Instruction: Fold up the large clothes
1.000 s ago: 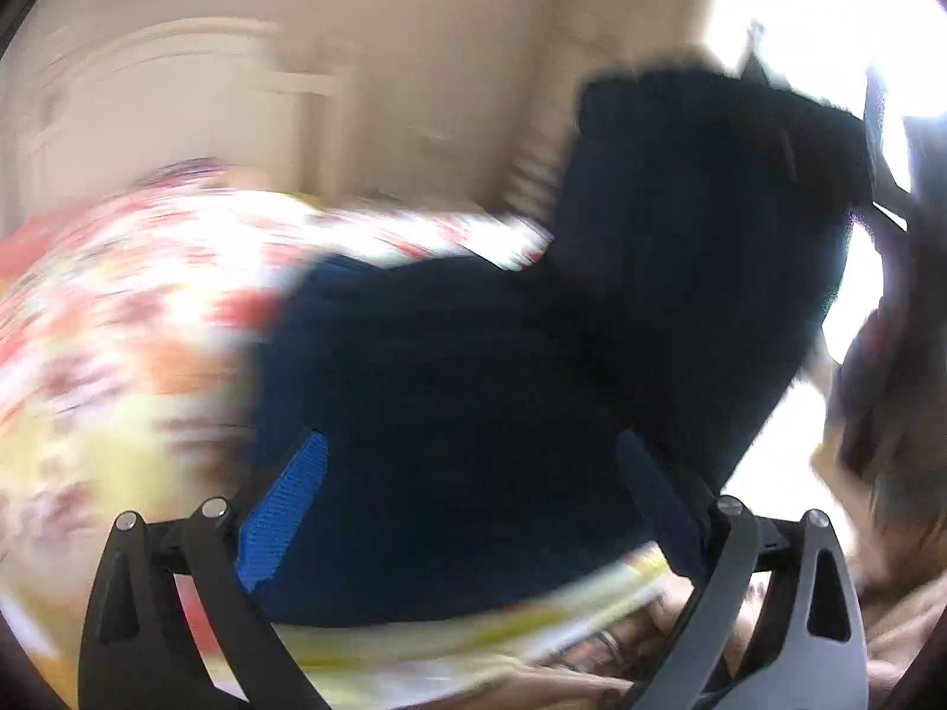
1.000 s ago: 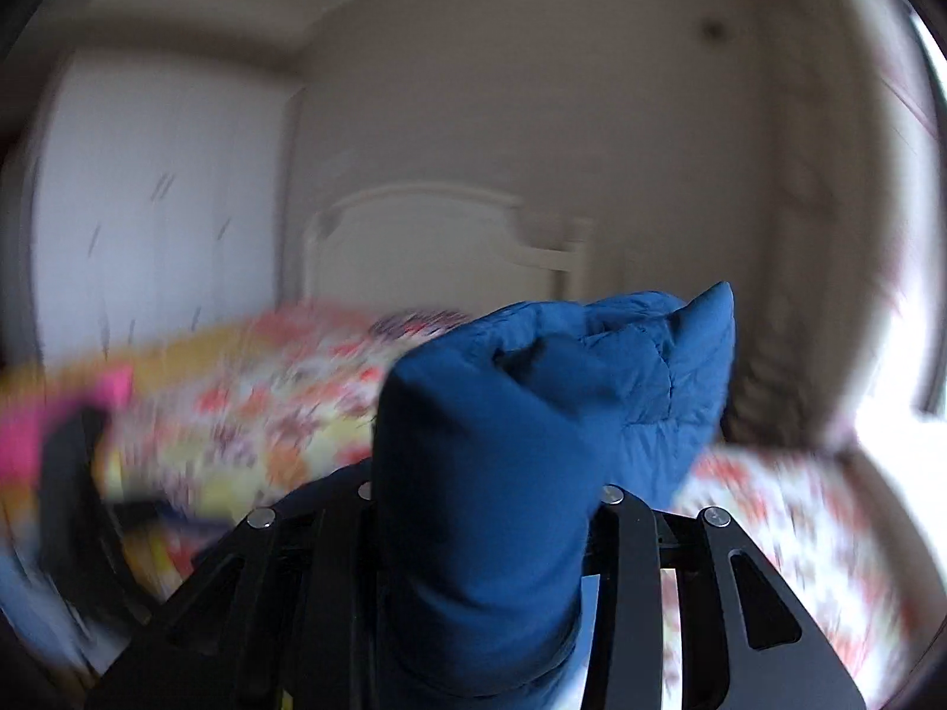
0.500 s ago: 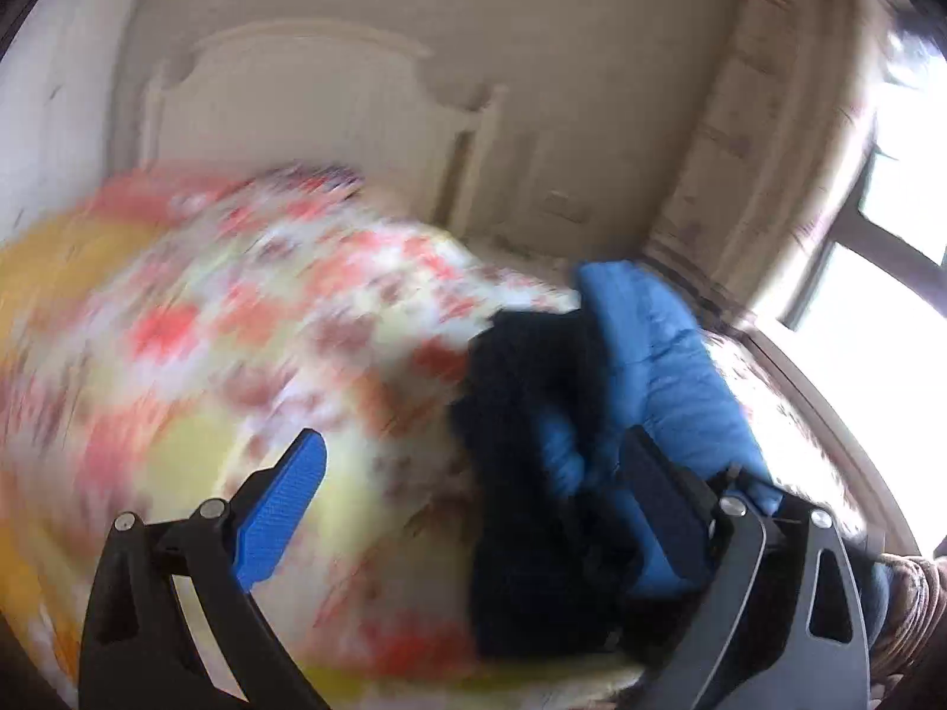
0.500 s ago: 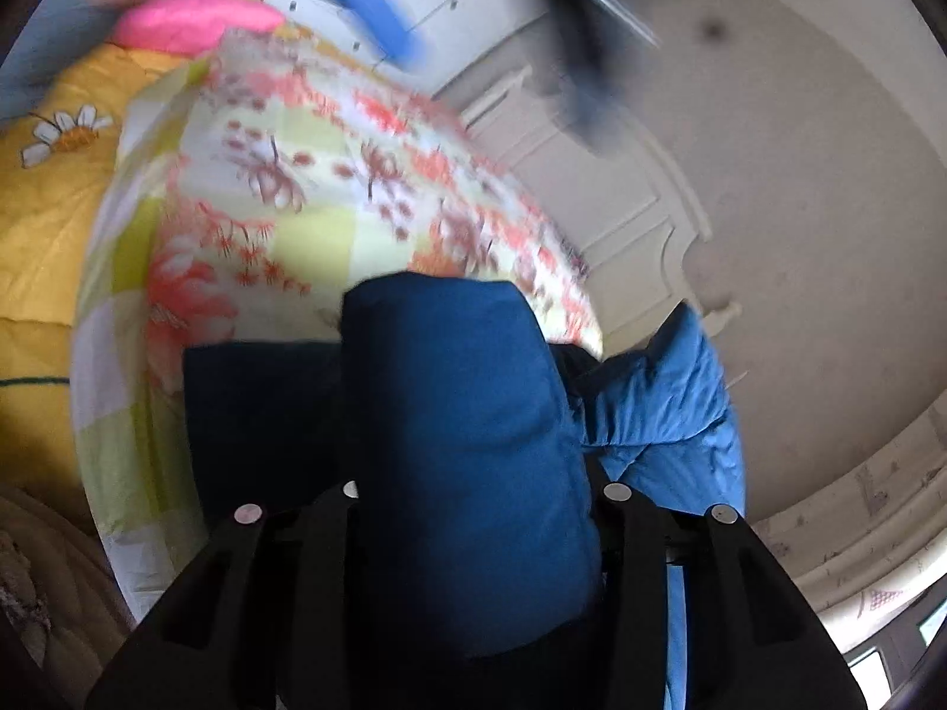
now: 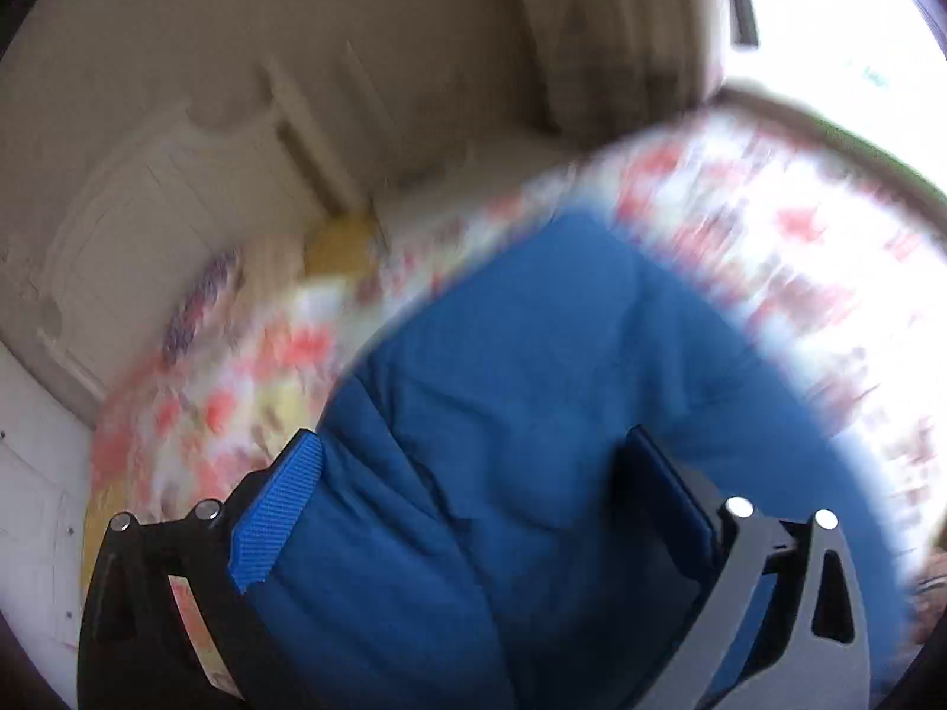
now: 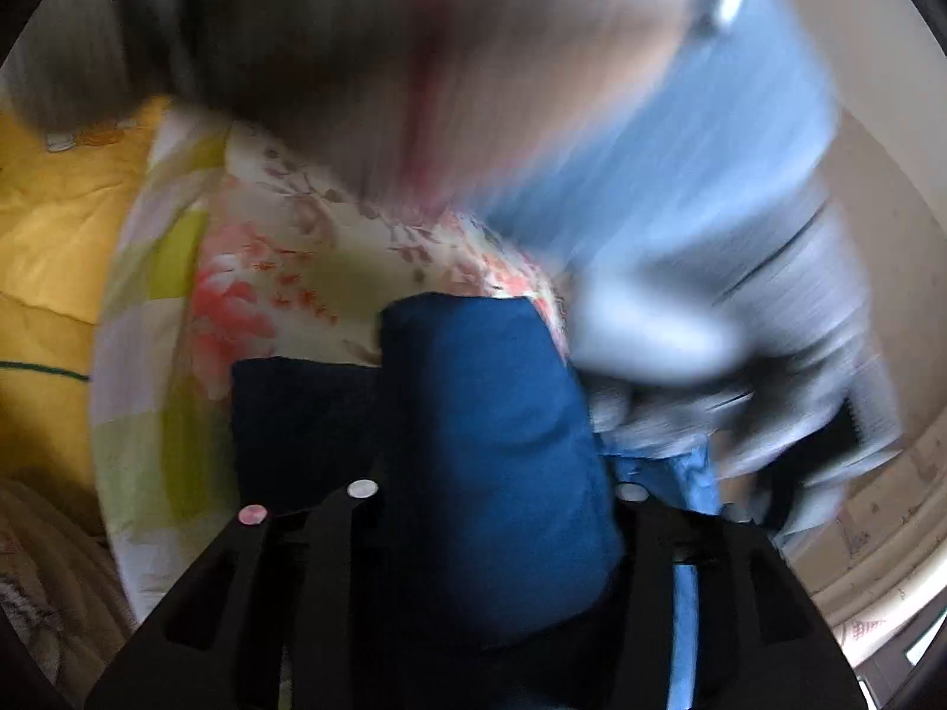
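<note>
My right gripper [image 6: 497, 497] is opening its jaws, with a thick fold of the blue padded jacket [image 6: 491, 449] still between them. My left gripper [image 5: 467, 485] stands wide open over the jacket, which lies on the flowered bedspread [image 5: 817, 248].

Bed with floral quilt [image 6: 284, 272]; blue padded garment [image 5: 532, 414] on it; yellow bedding [image 6: 53, 248] beside

The padded garment [image 5: 562, 414] is bright blue, with a dark navy part [image 6: 296, 420]. The bed cover [image 6: 284, 272] shows coral-red flowers on white with pale green squares. Beside it lies a yellow quilt [image 6: 53, 248]. The headboard [image 5: 154, 225] is cream.
</note>
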